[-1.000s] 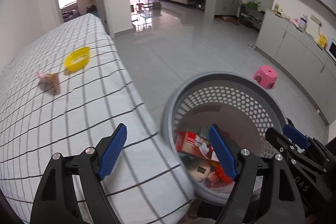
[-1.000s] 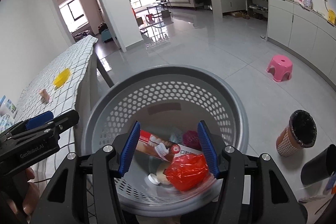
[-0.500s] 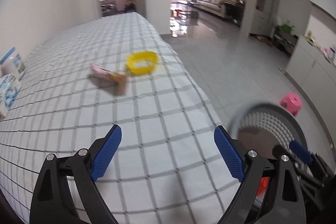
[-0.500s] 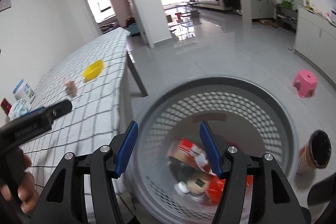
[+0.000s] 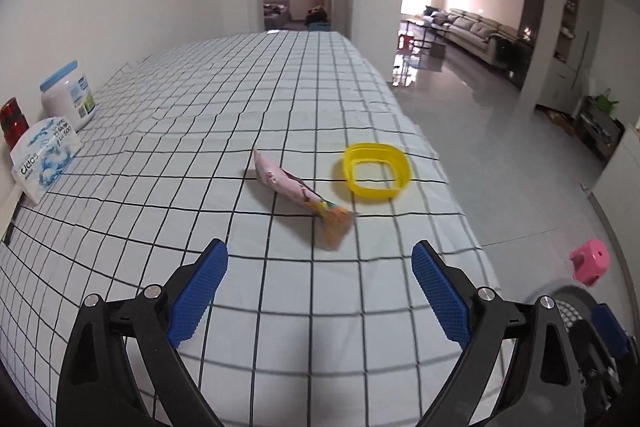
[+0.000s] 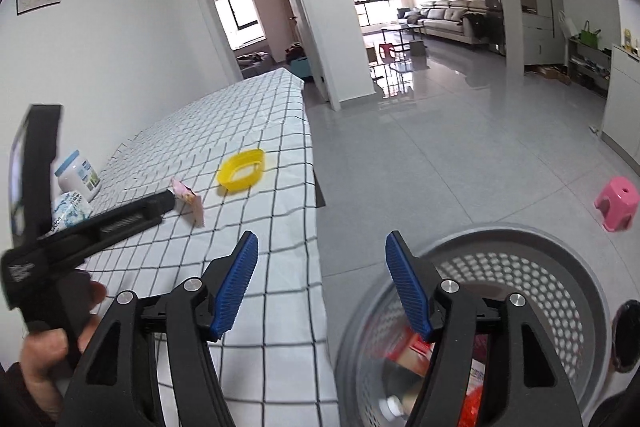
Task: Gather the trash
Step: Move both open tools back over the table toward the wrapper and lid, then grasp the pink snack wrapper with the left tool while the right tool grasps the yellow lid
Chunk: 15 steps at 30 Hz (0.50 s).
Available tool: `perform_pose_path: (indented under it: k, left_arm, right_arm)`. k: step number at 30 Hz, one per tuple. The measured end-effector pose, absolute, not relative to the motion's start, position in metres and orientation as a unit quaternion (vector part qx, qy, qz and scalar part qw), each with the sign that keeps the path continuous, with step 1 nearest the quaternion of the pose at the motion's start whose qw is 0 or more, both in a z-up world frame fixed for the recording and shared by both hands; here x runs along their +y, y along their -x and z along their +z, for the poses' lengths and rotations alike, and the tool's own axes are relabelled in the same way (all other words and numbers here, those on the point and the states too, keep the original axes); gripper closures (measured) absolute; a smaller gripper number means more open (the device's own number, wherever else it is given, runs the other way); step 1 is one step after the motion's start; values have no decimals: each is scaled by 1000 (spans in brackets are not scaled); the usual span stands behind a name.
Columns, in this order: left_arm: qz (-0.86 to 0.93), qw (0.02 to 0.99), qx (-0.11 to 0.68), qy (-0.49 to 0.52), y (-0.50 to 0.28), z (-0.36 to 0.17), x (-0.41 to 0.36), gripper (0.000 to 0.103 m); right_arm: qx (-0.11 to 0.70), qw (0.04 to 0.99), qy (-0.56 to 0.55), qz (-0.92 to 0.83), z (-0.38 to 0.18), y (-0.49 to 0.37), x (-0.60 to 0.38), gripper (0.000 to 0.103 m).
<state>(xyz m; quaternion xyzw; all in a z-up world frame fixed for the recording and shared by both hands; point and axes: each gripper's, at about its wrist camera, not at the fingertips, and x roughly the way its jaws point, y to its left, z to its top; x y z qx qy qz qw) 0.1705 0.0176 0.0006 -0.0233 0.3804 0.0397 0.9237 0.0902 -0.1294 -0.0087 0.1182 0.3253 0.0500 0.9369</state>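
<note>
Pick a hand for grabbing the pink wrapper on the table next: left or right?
Left. The left gripper is open and empty, with the pink wrapper straight ahead between its fingers. The right gripper, also open and empty, sits by the table edge beside the grey basket, with the wrapper off to its left.

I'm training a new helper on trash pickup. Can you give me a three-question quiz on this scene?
1. True or false: the left tongs grip the pink wrapper.
2. What stands nearer the table edge: the wrapper or the yellow lid?
3. Where does collected trash lie? A) grey basket B) pink stool C) white jar

Key: 1 false, they are open and empty; 2 the yellow lid; 3 A.
</note>
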Motion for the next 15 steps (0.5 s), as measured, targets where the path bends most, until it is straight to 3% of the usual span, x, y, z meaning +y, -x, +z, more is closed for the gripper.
perform_pose_path:
  k: [15]
  left_arm:
    - [84, 898, 430, 32, -245, -52, 25, 12]
  right_arm:
    - [358, 921, -147, 50, -42, -118, -139, 39]
